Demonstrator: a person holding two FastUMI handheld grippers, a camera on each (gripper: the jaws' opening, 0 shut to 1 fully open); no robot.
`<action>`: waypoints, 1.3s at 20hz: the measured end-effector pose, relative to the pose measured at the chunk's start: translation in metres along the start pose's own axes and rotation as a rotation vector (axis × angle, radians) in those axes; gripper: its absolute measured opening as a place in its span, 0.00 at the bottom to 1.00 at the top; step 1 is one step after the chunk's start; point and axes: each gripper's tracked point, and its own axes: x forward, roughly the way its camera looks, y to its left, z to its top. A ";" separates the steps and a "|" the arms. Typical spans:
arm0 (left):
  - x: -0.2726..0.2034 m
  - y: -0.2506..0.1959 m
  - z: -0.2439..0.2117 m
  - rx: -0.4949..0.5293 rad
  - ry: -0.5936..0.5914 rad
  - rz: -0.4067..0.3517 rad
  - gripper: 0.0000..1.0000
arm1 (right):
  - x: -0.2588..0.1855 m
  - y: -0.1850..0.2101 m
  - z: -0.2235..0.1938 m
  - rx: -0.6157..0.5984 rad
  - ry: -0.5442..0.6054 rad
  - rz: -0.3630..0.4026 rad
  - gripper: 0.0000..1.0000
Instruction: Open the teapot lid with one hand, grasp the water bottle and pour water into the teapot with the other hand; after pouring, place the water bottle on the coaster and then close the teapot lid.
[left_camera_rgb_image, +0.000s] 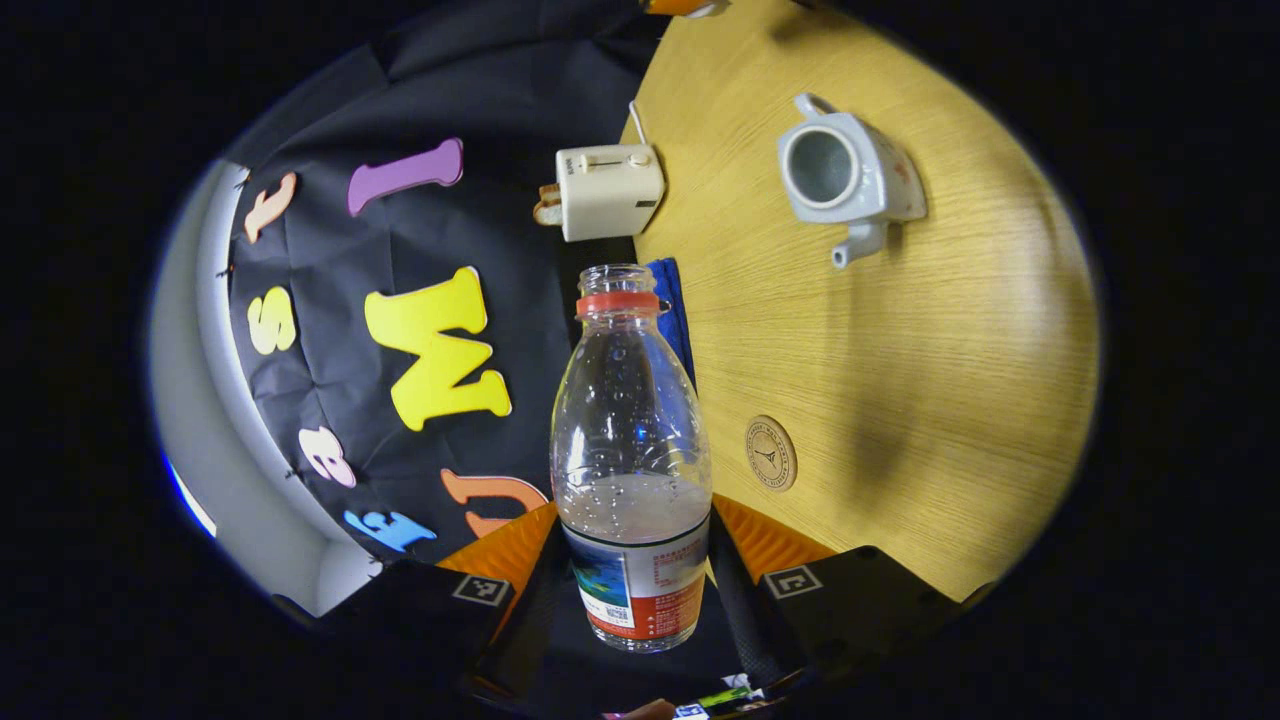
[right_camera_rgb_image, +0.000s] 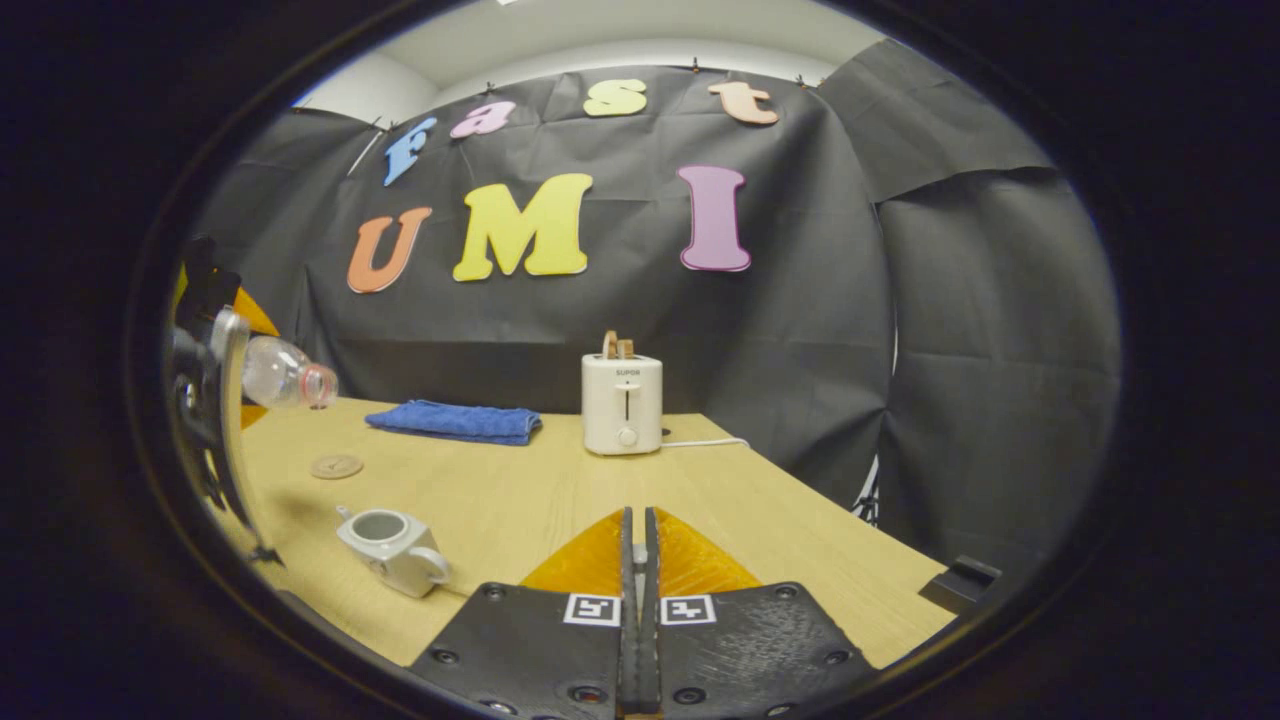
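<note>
My left gripper (left_camera_rgb_image: 635, 540) is shut on the lower body of a clear water bottle (left_camera_rgb_image: 630, 450) with an orange neck ring and no cap; water fills its lower part. In the right gripper view the bottle (right_camera_rgb_image: 285, 375) hangs tilted almost level above the table's left side, held by that gripper (right_camera_rgb_image: 205, 400). The white teapot (left_camera_rgb_image: 845, 175) stands on the table with its top uncovered, apart from the bottle mouth. A round wooden coaster (left_camera_rgb_image: 771, 453) lies bare. My right gripper (right_camera_rgb_image: 637, 520) is shut, a pale sliver between its fingers; the lid itself is hidden.
A white toaster (right_camera_rgb_image: 622, 403) with bread in its slot stands at the back of the wooden table (right_camera_rgb_image: 520, 500), its cord trailing right. A folded blue cloth (right_camera_rgb_image: 455, 420) lies to its left. The table's right edge runs diagonally near the black booth wall.
</note>
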 end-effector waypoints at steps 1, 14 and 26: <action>0.006 0.005 -0.006 -0.070 0.002 0.018 0.77 | 0.000 0.002 -0.001 -0.004 0.002 0.003 0.01; 0.048 0.025 -0.050 -0.795 0.040 0.092 0.77 | 0.002 0.030 -0.016 0.027 0.053 0.083 0.00; 0.071 0.004 -0.025 -1.367 -0.109 0.058 0.77 | 0.000 0.029 -0.014 0.030 0.047 0.080 0.00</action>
